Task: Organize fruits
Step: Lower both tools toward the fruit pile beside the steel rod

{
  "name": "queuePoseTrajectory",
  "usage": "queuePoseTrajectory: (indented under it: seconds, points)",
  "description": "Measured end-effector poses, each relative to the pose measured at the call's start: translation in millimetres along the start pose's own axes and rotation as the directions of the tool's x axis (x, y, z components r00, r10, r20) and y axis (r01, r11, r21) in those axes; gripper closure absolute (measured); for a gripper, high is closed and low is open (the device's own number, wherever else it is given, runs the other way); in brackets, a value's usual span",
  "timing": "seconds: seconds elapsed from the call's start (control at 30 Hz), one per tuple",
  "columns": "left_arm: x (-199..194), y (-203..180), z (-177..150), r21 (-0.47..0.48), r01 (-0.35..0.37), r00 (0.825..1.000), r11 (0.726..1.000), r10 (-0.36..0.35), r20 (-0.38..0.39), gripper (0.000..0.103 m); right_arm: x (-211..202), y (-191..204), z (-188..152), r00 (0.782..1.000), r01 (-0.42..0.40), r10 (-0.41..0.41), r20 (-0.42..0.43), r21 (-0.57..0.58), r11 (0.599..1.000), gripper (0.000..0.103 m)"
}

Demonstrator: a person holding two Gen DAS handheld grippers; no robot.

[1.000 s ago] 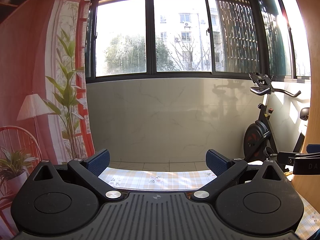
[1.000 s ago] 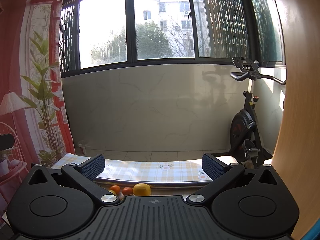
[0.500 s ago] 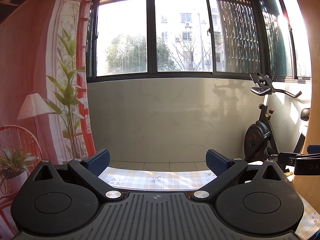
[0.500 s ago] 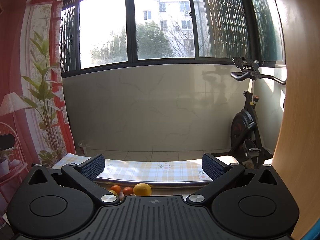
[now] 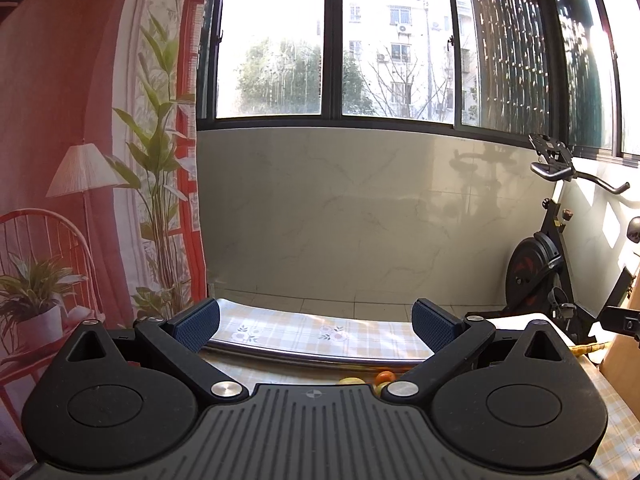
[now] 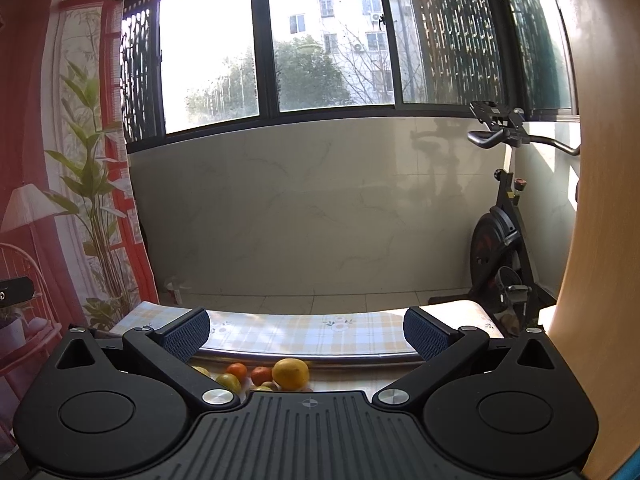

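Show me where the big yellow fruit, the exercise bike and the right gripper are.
big yellow fruit [image 6: 291,373], right wrist view, its middle.
exercise bike [image 6: 489,246], right wrist view, its flywheel.
right gripper [image 6: 306,336], right wrist view, between fingertips.

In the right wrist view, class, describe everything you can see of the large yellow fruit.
The large yellow fruit is round, smooth-looking and yellow-orange, likely a citrus. It is the biggest of the fruits in sight and rests on the checked tablecloth, just beyond the gripper body, which hides its underside. A small orange fruit sits close on its left; whether they touch cannot be told. Nothing grips it: the right gripper is open above it.
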State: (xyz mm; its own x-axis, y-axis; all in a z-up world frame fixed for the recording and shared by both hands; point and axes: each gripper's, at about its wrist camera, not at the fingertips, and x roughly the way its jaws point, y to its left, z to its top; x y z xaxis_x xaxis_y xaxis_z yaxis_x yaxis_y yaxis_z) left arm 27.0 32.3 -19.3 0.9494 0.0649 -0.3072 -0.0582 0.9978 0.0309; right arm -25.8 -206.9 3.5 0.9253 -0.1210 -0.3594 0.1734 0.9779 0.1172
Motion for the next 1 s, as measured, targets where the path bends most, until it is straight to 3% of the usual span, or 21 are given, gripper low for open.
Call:
queuePoseTrajectory:
  seconds: [0.4,0.73,0.9,1.0]
  points:
    - [51,56,-19,-0.13,-0.044,0.986,0.991,0.022,-0.164,0.0,61,-5,-25,0.998,-0.022,0.017,-0.062,-0.081,0.996,0.0]
    - [67,48,-24,-0.09,-0.07,0.983,0.993,0.054,-0.178,0.0,105,-17,-41,0.995,-0.029,0.019,-0.1,-0.1,0.995,0.0]
    - [77,42,-29,-0.073,-0.061,0.982,0.995,0.047,-0.184,0.0,128,-24,-54,0.985,-0.119,0.106,-0.134,-0.093,0.988,0.0]
    - [83,37,-31,-0.031,-0.084,0.979,0.996,0.077,-0.187,0.002,141,-27,-62,0.979,-0.146,0.135,-0.155,-0.064,0.987,0.0]
